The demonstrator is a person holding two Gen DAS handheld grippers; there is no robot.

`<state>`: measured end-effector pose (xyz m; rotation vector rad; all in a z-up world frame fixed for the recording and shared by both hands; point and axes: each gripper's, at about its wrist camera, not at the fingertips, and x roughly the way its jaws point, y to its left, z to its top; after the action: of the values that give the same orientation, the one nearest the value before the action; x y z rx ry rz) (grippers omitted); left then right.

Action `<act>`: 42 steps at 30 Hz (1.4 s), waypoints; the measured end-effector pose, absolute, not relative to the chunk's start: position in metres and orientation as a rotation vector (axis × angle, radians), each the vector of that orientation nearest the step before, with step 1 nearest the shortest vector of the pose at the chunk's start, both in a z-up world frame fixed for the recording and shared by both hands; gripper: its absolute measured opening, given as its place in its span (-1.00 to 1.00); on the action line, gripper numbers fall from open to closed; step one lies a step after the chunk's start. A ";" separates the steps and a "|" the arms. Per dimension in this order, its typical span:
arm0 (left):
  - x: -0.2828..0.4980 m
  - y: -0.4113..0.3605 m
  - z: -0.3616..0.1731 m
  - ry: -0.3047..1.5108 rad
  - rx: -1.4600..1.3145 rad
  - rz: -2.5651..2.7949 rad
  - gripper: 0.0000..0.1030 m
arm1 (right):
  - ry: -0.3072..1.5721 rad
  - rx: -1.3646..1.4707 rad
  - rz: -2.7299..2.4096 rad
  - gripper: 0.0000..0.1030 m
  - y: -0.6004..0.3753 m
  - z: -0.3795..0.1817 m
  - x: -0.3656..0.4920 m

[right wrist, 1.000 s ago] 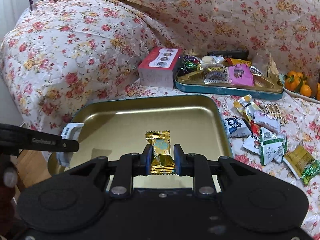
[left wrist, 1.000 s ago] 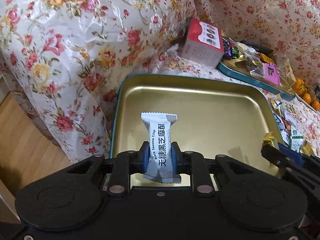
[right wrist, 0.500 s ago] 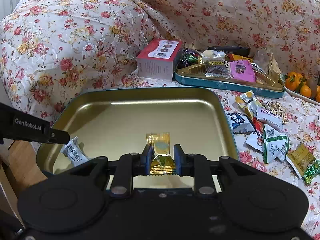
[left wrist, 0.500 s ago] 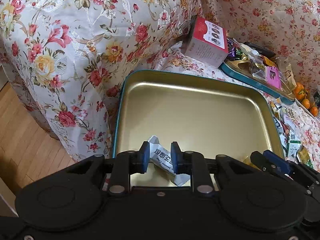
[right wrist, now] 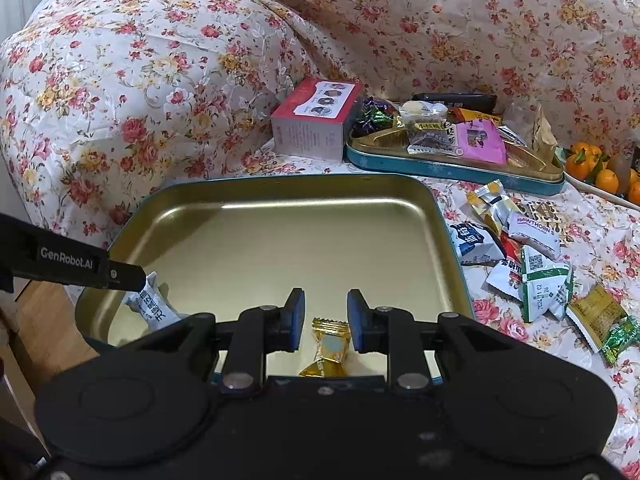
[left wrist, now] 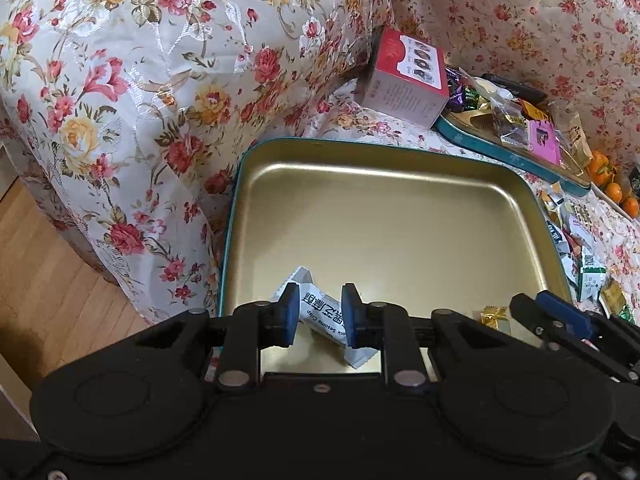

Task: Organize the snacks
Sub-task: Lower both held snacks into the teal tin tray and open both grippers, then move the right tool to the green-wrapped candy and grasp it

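Soft, even indoor light fills both my views, bright enough to read the print on the wrappers. The gold tray (right wrist: 280,236) catches a pale streak of glare along its far inner wall, and my grippers cast only faint shadows on its floor. The shiny flowered cover (left wrist: 168,92) glints in patches. Both pictures bulge at the edges, bending straight lines, and the corners go dark. The far fruit (right wrist: 600,168) looks slightly soft.
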<state>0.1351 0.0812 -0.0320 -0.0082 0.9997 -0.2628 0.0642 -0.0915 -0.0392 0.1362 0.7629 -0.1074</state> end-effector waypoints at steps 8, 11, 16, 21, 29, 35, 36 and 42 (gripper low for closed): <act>0.133 0.078 -0.033 0.977 0.020 -0.261 -0.42 | 0.742 0.147 -0.134 -0.51 -0.098 -0.034 0.057; 0.131 0.075 -0.035 0.975 0.030 -0.263 -0.42 | 0.732 0.154 -0.150 -0.51 -0.105 -0.031 0.052; 0.129 0.067 -0.040 0.965 0.068 -0.268 -0.42 | 0.712 0.172 -0.189 -0.51 -0.122 -0.027 0.040; 0.124 0.064 -0.041 0.941 0.076 -0.284 -0.42 | 0.689 0.191 -0.256 -0.50 -0.148 -0.023 0.023; 0.113 0.050 -0.041 0.891 0.073 -0.329 -0.42 | 0.704 0.236 -0.393 -0.48 -0.195 -0.035 -0.014; 0.081 0.019 -0.027 0.785 0.130 -0.372 -0.42 | 0.732 0.281 -0.474 -0.46 -0.229 -0.049 -0.039; 0.076 0.013 -0.025 0.774 0.142 -0.375 -0.42 | 0.735 0.290 -0.484 -0.46 -0.236 -0.052 -0.043; 0.035 -0.033 -0.017 0.770 0.171 -0.489 -0.42 | 0.741 0.340 -0.528 -0.42 -0.261 -0.062 -0.059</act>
<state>0.0352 -0.0327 -0.0169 0.1713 0.7701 -0.4892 -0.0589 -0.2612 -0.0616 0.3397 0.7413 -0.5279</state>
